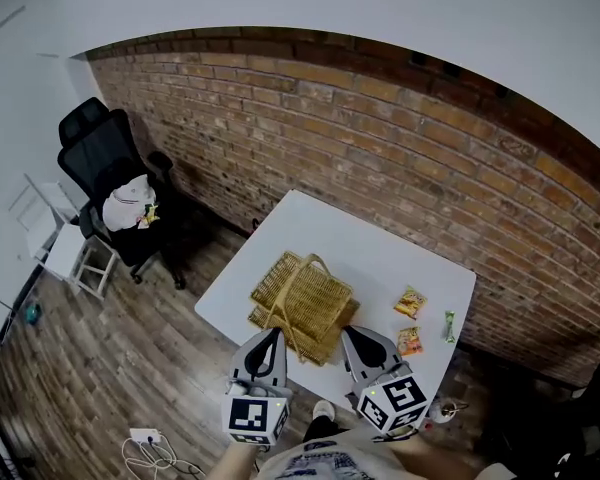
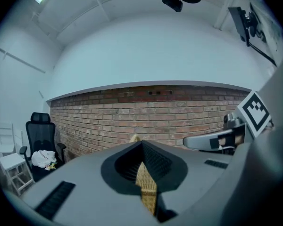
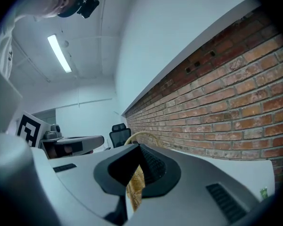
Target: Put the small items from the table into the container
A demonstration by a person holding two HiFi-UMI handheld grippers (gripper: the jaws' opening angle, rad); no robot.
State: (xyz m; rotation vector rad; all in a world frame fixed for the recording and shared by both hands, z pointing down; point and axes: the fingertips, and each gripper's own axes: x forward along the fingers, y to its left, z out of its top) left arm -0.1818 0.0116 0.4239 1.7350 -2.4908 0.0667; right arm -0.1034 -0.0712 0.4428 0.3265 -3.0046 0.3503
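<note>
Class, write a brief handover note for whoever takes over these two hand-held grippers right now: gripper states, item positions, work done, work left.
Left gripper: shut on the near rim of the tan woven wicker basket.
Right gripper: shut on the same rim, further right.
The basket is at the white table's near side.
Two orange snack packets and a small green packet lie on the table right of it.
Done: no item visibly in the basket.
Left: all three packets.

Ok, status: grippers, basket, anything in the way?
Left gripper and right gripper shut on basket rim. Three packets on table, right of basket. Nothing in the way.
</note>
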